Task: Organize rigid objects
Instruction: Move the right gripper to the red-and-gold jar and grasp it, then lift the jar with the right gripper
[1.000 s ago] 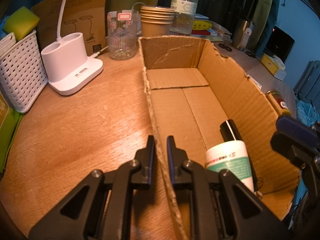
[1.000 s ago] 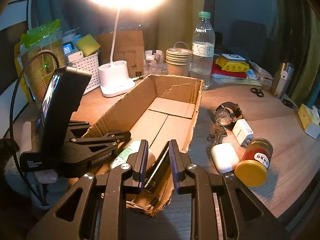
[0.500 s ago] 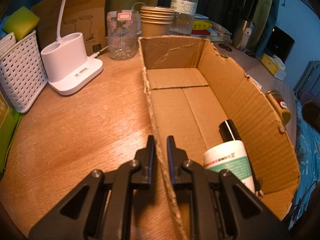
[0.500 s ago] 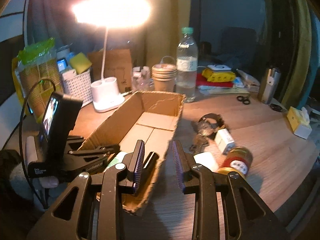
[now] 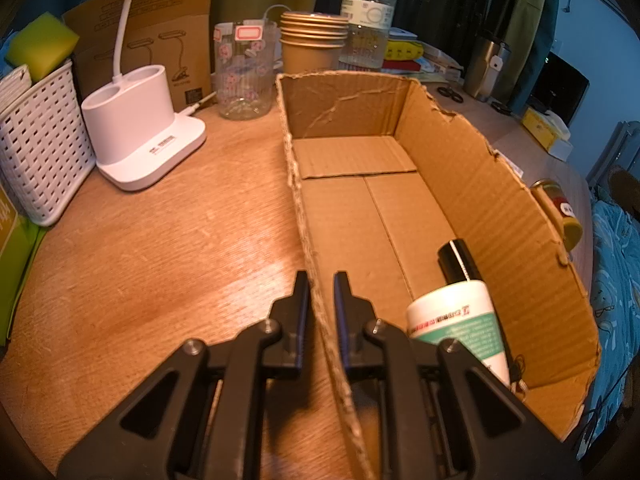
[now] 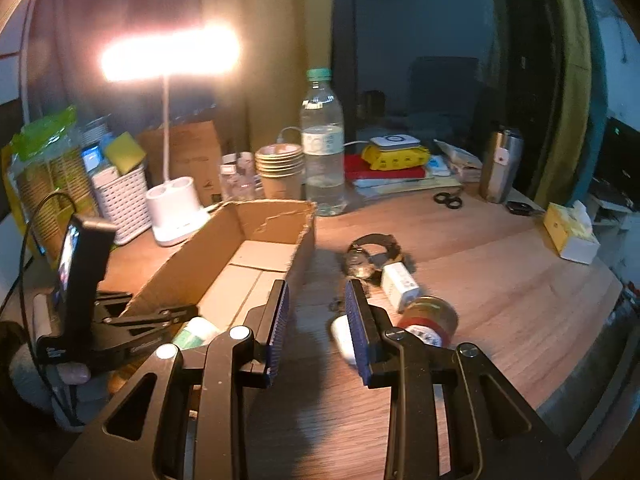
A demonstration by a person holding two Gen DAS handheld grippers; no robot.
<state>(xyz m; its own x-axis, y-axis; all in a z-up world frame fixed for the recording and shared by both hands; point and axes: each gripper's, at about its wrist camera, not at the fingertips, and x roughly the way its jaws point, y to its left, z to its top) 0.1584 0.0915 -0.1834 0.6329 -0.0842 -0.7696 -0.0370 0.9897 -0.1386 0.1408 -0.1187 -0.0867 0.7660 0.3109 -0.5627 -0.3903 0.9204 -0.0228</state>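
Note:
A long open cardboard box (image 5: 480, 184) lies on the wooden table. My left gripper (image 5: 320, 280) is shut on its near left wall. A white and green tube (image 5: 456, 320) and a black cylinder (image 5: 458, 260) lie inside at the near end. In the right wrist view my right gripper (image 6: 318, 292) hangs open and empty above the table, just right of the box (image 6: 188, 256). Beyond it lie a yellow-lidded jar (image 6: 430, 320), a small white carton (image 6: 400, 286), a wristwatch (image 6: 368, 256) and a white case (image 6: 344, 336). The left gripper (image 6: 188, 312) shows at the box's wall.
At the back stand a white lamp base (image 5: 140, 140), a white basket (image 5: 36, 148), a clear glass (image 5: 244, 72), stacked paper cups (image 5: 312, 44) and a water bottle (image 6: 322, 152). A steel flask (image 6: 500, 168), scissors (image 6: 448, 199) and a tissue pack (image 6: 572, 232) sit far right.
My right gripper has opened, left the black cylinder in the box, and drawn back up and to the right. It has left the left wrist view. The left gripper has not moved.

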